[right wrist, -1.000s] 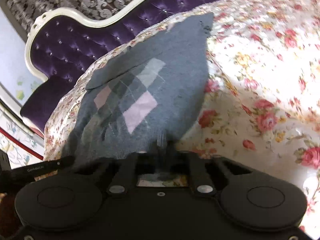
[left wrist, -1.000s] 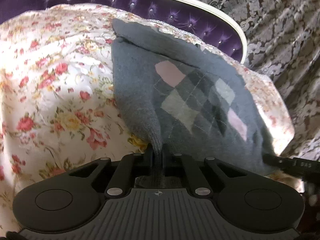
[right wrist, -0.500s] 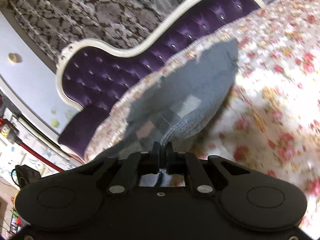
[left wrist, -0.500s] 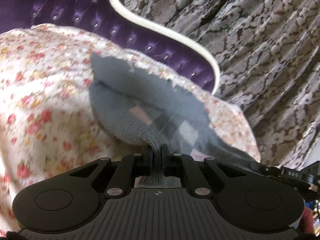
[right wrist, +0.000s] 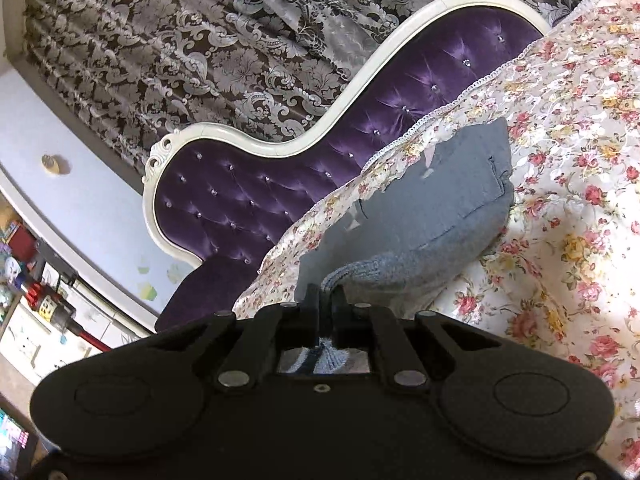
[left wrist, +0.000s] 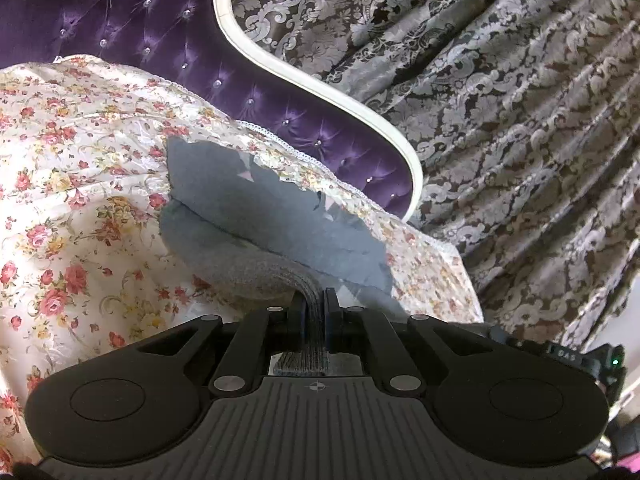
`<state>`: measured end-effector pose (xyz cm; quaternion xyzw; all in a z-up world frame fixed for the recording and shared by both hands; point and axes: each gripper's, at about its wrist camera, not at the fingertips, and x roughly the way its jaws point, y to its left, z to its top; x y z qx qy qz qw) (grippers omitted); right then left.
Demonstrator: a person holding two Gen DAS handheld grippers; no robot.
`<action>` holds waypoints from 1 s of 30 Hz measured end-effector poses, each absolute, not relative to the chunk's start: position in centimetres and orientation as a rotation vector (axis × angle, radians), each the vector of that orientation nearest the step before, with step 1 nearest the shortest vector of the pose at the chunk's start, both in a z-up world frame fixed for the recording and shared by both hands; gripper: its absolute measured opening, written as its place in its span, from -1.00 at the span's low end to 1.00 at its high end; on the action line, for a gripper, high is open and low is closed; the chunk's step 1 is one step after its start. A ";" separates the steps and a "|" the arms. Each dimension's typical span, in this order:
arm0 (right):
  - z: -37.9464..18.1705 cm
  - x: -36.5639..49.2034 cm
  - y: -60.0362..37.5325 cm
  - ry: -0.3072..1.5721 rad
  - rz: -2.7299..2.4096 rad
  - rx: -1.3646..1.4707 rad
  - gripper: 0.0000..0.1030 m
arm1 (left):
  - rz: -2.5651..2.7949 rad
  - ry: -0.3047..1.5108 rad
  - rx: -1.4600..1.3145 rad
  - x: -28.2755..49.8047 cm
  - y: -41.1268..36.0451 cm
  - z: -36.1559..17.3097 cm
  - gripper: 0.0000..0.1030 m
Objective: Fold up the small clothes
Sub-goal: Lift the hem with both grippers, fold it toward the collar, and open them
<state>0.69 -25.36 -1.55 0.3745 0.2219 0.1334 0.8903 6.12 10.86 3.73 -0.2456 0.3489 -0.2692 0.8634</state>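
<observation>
With the left gripper (left wrist: pixel 315 300) and the right gripper (right wrist: pixel 327 294) each pinched tight on a near corner of the grey knit garment (left wrist: pixel 256 224), the fold likely goes best if both carry the hem level and together over the far part lying ahead on the floral bedspread (left wrist: pixel 80 184).

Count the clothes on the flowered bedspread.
1. A grey sweater lies near the bedspread's edge by the purple headboard, its near hem pinched by both grippers. Others may lie out of view.
</observation>
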 end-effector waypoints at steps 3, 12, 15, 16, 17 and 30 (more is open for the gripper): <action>-1.2 1.0 -25.4 0.464 0.291 0.789 -0.76 | -0.588 0.735 -0.530 6.7 10.9 4.4 -0.87; 0.8 4.0 -26.4 0.401 0.299 0.776 -0.76 | -0.604 0.695 -0.520 10.9 10.6 6.7 -0.86; 1.5 5.9 -27.2 0.367 0.294 0.778 -0.76 | -0.600 0.675 -0.520 13.1 10.6 7.4 -0.87; 1.7 6.8 -27.5 0.355 0.293 0.782 -0.76 | -0.597 0.669 -0.519 14.1 10.5 7.6 -0.87; 1.8 7.7 -27.8 0.347 0.290 0.788 -0.76 | -0.592 0.663 -0.517 15.2 10.4 7.7 -0.86; -0.6 22.9 -32.0 0.354 0.191 0.841 -0.76 | -0.478 0.713 -0.511 31.2 7.3 2.0 -0.86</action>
